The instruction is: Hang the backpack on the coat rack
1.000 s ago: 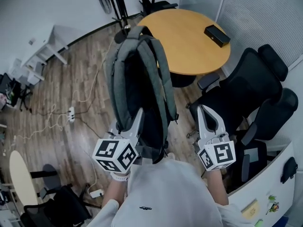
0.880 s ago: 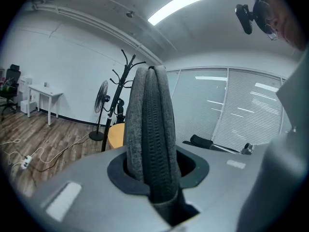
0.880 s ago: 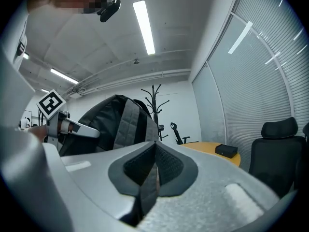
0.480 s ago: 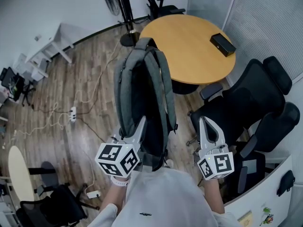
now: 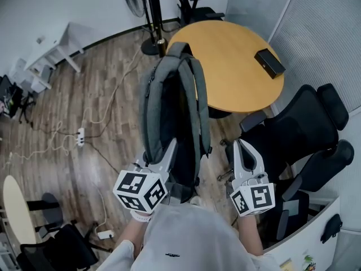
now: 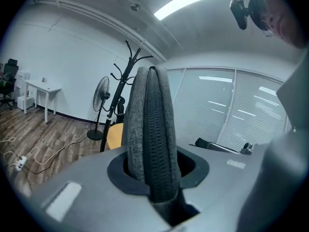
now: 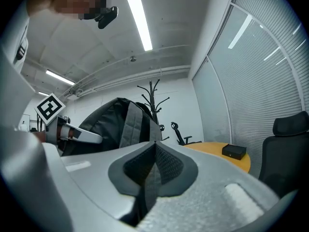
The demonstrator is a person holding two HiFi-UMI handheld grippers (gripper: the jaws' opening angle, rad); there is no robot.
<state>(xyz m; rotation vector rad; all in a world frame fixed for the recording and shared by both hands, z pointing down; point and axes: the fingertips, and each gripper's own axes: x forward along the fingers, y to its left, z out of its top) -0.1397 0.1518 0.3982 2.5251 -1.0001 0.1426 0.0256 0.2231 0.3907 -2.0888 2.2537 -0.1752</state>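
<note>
A grey and black backpack [image 5: 172, 109] hangs upright in the air, straps toward me. My left gripper [image 5: 172, 147] is shut on its lower edge. In the left gripper view a grey padded fold with a black zipper [image 6: 152, 139] stands clamped between the jaws of the left gripper [image 6: 155, 180]. The black coat rack [image 6: 126, 76] rises ahead beyond the backpack, and its pole [image 5: 153, 13] shows at the top of the head view. My right gripper [image 5: 241, 147] floats right of the backpack, apart from it, pads together on nothing. From the right gripper [image 7: 154, 146] I see the backpack [image 7: 116, 124] to the left and the coat rack [image 7: 153, 98] behind.
A round wooden table [image 5: 231, 61] with a black box [image 5: 269, 62] stands ahead on the right, close to the rack. Black office chairs [image 5: 304, 131] crowd the right side. A standing fan [image 6: 100, 93] is left of the rack. Cables and a power strip [image 5: 80, 135] lie on the wooden floor at left.
Both grippers and the backpack have been carried forward toward the coat rack and table, which now sit lower and nearer in the head view. The grip on the backpack is unchanged.
</note>
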